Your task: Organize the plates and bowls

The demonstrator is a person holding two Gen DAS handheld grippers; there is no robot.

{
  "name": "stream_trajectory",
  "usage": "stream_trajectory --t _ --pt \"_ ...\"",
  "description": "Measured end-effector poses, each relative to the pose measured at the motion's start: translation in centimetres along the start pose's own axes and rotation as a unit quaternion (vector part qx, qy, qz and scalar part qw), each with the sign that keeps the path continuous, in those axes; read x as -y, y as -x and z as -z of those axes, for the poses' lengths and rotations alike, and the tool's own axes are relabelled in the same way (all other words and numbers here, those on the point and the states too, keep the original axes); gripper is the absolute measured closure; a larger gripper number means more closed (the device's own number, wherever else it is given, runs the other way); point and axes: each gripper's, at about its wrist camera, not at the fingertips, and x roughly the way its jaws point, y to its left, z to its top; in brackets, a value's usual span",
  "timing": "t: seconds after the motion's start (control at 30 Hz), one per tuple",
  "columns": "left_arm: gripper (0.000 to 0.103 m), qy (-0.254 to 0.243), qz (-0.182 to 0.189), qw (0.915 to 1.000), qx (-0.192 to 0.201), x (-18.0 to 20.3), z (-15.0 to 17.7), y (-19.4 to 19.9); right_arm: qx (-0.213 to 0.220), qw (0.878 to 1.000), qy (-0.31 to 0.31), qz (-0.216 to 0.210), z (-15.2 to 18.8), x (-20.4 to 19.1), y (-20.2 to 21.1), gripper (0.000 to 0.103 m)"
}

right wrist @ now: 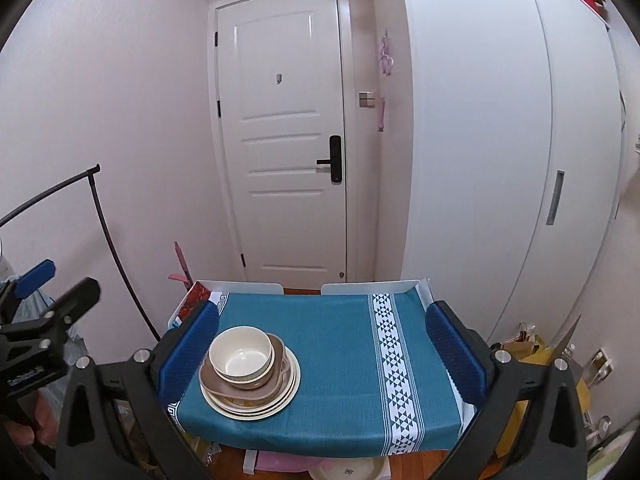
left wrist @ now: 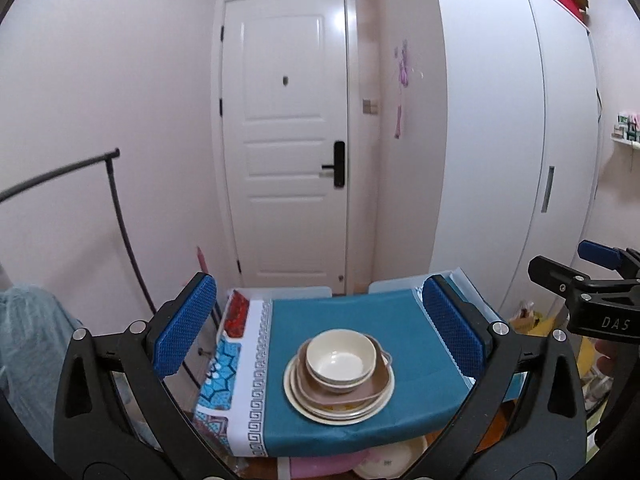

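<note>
- Left wrist view: the left gripper [left wrist: 320, 328] hangs above the table [left wrist: 416, 344] with jaws spread wide and empty. Framed between its fingers sits the cream bowl [left wrist: 340, 358], nested in a brown dish [left wrist: 372, 392] atop stacked plates [left wrist: 304, 396]. All already looks stacked (either finished or not yet begun, I judge); any next move calls for lowering onto the bowl's rim.
- Right wrist view: the right gripper [right wrist: 322, 342], likewise wide and empty, hovers over the teal tablecloth [right wrist: 344, 360]; the stack lies toward its left finger. Behind stand a white door [right wrist: 288, 128] and wardrobe [right wrist: 500, 140].
</note>
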Motion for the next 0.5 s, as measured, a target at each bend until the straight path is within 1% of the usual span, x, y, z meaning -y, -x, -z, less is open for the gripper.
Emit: stream_trajectory --t 0.07,0.27,0.5 --pt "0.000 -0.004 -0.006 1.0000 0.004 0.2 -0.2 0.6 0.004 1.000 -0.002 0.002 0.0 0.2 0.4 0.000" --pt "0.000 -0.006 -0.007 0.9999 0.010 0.3 -0.5 1.1 0.015 1.000 -0.004 0.007 -0.3 0.0 1.2 0.000" --pt "0.000 -0.017 -0.010 0.9997 0.013 0.7 -0.9 1.3 0.014 1.000 -0.006 0.009 -0.3 -0.1 1.3 0.000"
